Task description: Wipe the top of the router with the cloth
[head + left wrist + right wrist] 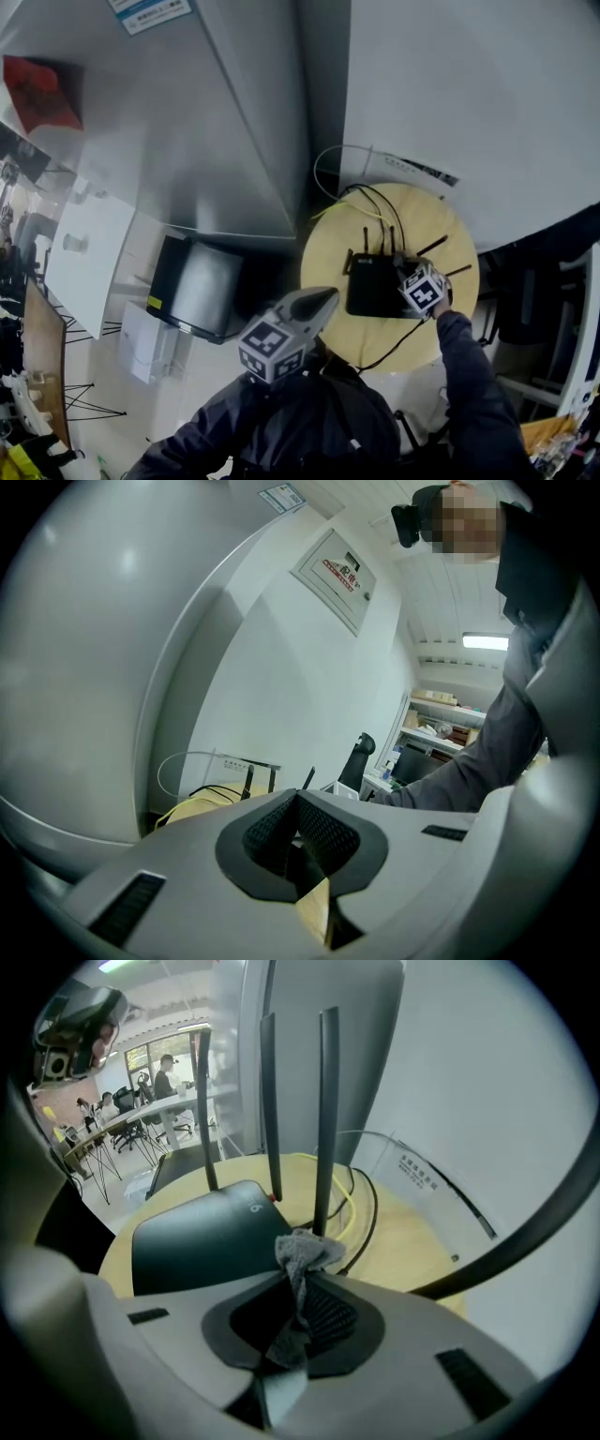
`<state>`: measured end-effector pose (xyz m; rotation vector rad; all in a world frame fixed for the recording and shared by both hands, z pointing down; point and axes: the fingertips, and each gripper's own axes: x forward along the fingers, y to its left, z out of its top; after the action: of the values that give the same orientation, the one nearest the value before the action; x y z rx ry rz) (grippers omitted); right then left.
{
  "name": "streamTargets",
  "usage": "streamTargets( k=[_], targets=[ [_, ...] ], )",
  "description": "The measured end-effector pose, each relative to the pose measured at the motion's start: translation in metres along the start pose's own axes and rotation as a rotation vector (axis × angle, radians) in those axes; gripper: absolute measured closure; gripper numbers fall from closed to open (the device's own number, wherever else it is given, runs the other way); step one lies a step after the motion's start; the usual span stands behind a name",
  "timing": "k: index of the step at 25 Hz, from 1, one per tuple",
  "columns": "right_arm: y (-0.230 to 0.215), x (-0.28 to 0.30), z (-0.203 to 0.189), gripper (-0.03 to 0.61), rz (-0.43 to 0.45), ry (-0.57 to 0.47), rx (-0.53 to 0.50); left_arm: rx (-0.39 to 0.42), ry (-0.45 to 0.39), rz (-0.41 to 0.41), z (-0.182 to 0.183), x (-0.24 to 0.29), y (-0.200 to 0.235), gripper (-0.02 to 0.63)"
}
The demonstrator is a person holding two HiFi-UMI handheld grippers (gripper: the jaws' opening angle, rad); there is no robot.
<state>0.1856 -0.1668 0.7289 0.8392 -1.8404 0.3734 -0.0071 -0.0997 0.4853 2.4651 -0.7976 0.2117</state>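
A black router (373, 286) with several upright antennas (326, 1119) lies flat on a round yellow table (323, 262). My right gripper (295, 1274) is shut on a small grey cloth (302, 1251), which bunches up out of the jaw tips. The cloth hangs just over the router's (192, 1232) near right edge; I cannot tell whether it touches. In the head view only this gripper's marker cube (424, 289) shows, at the router's right side. My left gripper (296, 799) is shut on nothing and is held off the table's left front rim (328, 296), apart from the router.
Black and yellow cables (380, 211) loop over the table's far half toward the white curved wall (469, 103). A dark box (197, 286) sits on the floor left of the table. A white desk (89, 244) stands further left. A black chair (358, 757) is beyond the table.
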Motion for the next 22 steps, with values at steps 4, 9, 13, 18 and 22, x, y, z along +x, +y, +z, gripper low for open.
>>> streamTargets(
  k=[4,9,13,18,22],
  targets=[
    [0.014,-0.003,-0.010,0.508,0.033,0.041,-0.035,0.000,0.001,-0.011,0.001,0.000,-0.002,0.613],
    [0.042,-0.018,-0.032,0.508,0.063,0.059,-0.049,0.002,0.003,-0.052,0.005,0.008,-0.012,0.614],
    [0.072,-0.032,-0.050,0.508,0.087,0.056,-0.021,0.010,0.011,-0.094,0.003,0.015,-0.020,0.614],
    [0.103,-0.044,-0.071,0.508,0.097,0.063,-0.032,0.015,0.025,-0.132,-0.001,0.021,-0.029,0.614],
    [0.106,-0.046,-0.072,0.508,0.111,0.058,-0.027,0.021,0.026,-0.143,0.001,0.022,-0.029,0.614]
  ],
)
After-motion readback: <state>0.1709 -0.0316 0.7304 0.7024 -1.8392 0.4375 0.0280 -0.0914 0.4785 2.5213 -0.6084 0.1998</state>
